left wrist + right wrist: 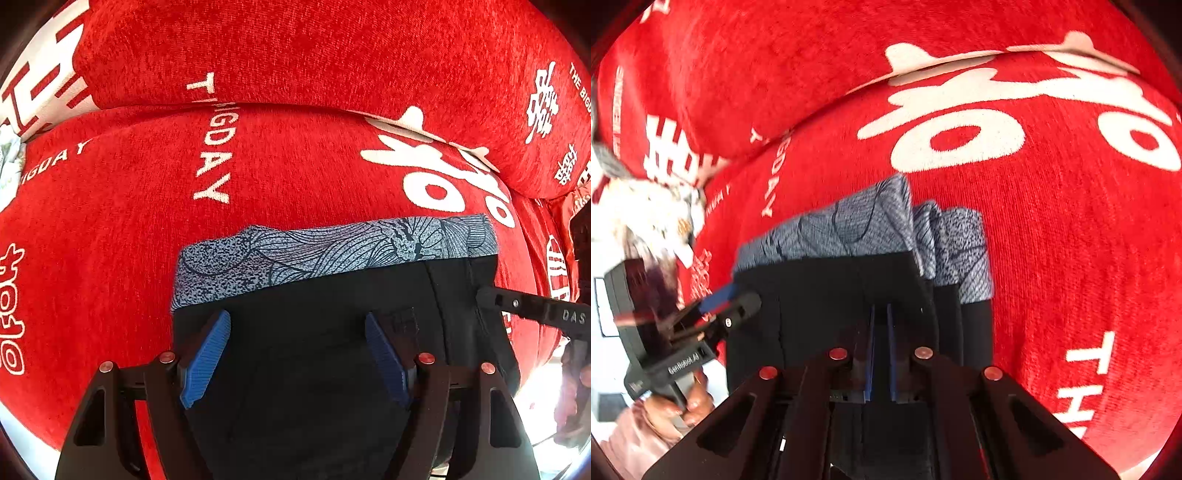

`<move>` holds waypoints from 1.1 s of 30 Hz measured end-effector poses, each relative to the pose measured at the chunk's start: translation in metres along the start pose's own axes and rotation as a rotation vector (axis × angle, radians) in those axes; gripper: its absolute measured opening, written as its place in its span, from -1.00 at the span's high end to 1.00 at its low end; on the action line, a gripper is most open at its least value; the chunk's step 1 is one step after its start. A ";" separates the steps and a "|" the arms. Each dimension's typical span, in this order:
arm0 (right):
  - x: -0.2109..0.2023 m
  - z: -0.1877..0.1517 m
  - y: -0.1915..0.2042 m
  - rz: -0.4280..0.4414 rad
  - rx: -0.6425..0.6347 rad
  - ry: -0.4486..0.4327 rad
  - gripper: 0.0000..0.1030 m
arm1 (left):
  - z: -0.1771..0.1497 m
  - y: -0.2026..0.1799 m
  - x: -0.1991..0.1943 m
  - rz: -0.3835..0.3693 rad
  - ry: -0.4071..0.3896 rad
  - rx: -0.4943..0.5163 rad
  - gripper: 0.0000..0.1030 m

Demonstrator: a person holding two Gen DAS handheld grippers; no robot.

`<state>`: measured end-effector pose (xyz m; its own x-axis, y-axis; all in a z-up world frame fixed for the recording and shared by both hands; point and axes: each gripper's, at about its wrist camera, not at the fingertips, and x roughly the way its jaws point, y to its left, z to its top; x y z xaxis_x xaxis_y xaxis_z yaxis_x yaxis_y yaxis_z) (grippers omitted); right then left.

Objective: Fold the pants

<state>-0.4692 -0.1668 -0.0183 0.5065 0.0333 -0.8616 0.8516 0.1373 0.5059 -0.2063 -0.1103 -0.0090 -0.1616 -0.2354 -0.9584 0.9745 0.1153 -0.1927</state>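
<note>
Underneath, a red plush cover (295, 177) with white lettering is spread; the black pants (314, 332) lie folded on it, clenched by the right gripper (881, 354), while the left gripper (297, 354) is held released above them.

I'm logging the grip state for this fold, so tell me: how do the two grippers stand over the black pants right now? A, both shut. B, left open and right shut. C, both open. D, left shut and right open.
B: the left gripper has its blue fingers spread wide over the black pants, while the right gripper has its fingers nearly together, apparently pinching the fabric.
</note>
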 end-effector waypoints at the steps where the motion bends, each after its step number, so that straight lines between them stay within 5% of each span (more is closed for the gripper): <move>1: 0.000 0.000 -0.001 0.005 0.009 0.001 0.91 | -0.001 0.000 -0.002 0.010 0.005 0.002 -0.48; 16: -0.032 -0.034 0.010 -0.090 0.046 0.037 0.66 | -0.034 -0.008 -0.040 0.176 0.091 -0.020 -0.49; 21: -0.038 -0.048 0.019 -0.136 0.034 0.040 -0.13 | -0.041 -0.012 -0.043 0.213 0.121 -0.027 -0.49; 23: -0.039 -0.052 0.025 -0.152 0.011 0.040 -0.18 | -0.043 -0.013 -0.044 0.216 0.125 -0.027 -0.49; 27: -0.040 -0.056 0.036 -0.187 -0.024 0.037 -0.37 | -0.046 -0.016 -0.047 0.233 0.118 -0.019 -0.98; 33: -0.047 -0.064 0.048 -0.207 -0.055 0.016 -0.59 | -0.049 -0.024 -0.051 0.220 0.133 -0.004 -0.98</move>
<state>-0.4603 -0.0986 0.0435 0.3193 0.0141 -0.9475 0.9283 0.1962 0.3158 -0.2293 -0.0540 0.0343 0.0346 -0.0757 -0.9965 0.9878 0.1540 0.0226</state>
